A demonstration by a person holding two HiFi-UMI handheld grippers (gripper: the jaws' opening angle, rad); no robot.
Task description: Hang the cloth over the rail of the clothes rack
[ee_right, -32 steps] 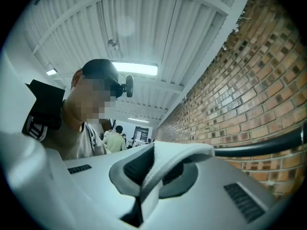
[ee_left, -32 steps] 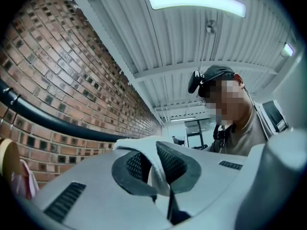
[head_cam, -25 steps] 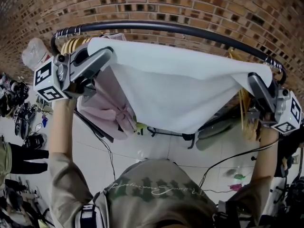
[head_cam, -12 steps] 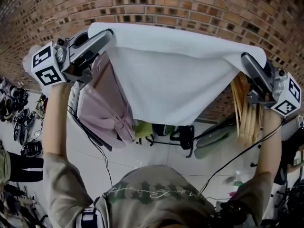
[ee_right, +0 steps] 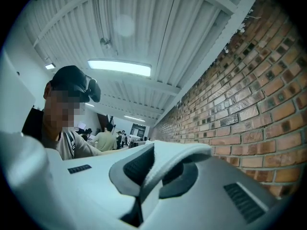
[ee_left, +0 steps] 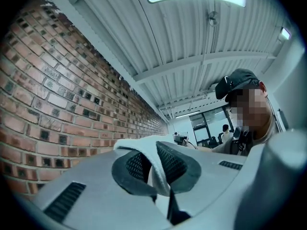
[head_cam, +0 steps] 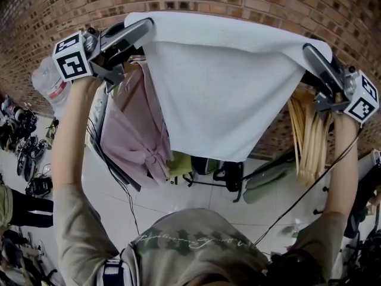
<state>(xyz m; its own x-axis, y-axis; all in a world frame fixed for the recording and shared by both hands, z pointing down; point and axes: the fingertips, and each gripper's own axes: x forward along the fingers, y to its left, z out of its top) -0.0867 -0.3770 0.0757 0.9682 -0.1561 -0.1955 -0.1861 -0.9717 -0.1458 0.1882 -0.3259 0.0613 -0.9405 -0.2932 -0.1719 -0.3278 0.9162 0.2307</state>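
A white cloth (head_cam: 220,82) is stretched wide in front of the brick wall and hangs down between my two grippers. My left gripper (head_cam: 143,27) is shut on its top left corner, and a fold of the cloth (ee_left: 144,150) is pinched between the dark pads. The right gripper (head_cam: 311,52) is shut on the top right corner, where the cloth (ee_right: 180,157) wraps over the jaw tips. Both grippers are held high on raised arms. The raised cloth hides the rack's rail.
A pink garment (head_cam: 134,130) hangs on the rack behind the cloth's left side. Wooden hangers (head_cam: 306,139) hang at the right. The brick wall (head_cam: 59,11) is close behind. A plastic bag (head_cam: 50,79), shoes (head_cam: 24,142) and cables (head_cam: 128,183) lie at the left and below.
Both grippers have carried the cloth upward together. The black rail showed above the cloth a second ago and is now covered by it.
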